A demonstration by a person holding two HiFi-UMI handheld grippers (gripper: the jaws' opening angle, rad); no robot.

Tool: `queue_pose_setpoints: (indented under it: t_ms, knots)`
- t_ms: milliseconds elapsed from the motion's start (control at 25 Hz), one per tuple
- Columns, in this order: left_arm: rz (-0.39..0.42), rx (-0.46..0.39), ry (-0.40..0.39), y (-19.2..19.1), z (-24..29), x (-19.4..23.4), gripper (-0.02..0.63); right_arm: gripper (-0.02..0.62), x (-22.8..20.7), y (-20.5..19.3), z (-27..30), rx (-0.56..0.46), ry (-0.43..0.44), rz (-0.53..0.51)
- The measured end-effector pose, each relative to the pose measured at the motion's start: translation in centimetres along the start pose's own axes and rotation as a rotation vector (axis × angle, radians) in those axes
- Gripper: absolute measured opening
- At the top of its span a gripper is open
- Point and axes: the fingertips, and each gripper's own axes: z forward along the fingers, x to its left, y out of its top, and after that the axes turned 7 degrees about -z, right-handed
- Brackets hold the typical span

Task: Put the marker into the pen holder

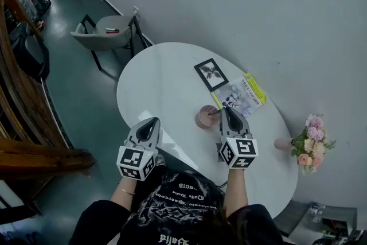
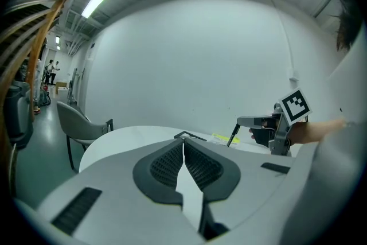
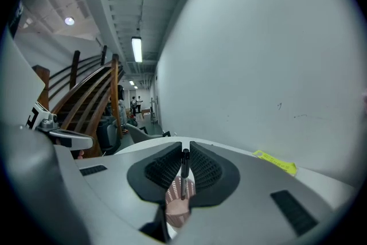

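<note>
Marker (image 3: 184,164) over pen holder (image 1: 205,117) on table (image 1: 160,83); booklet (image 1: 241,94) behind; flowers (image 1: 311,143) right.

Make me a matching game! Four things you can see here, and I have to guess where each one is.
Things:
1. marker
2. pen holder
3. flowers
4. chair

Places:
A. on the floor beyond the table
B. between the jaws of the right gripper
C. on the table, just below the marker
D. at the table's right end

Pairs: 1-B, 2-C, 3-D, 4-A
</note>
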Motion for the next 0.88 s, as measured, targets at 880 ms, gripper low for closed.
queue_pose_setpoints:
  t_ms: [880]
  knots:
    - [0.005, 0.013, 0.055, -0.5, 0.0, -0.1, 0.026, 0.064, 1.1, -4.5, 3.3, 0.084, 0.080, 0.119]
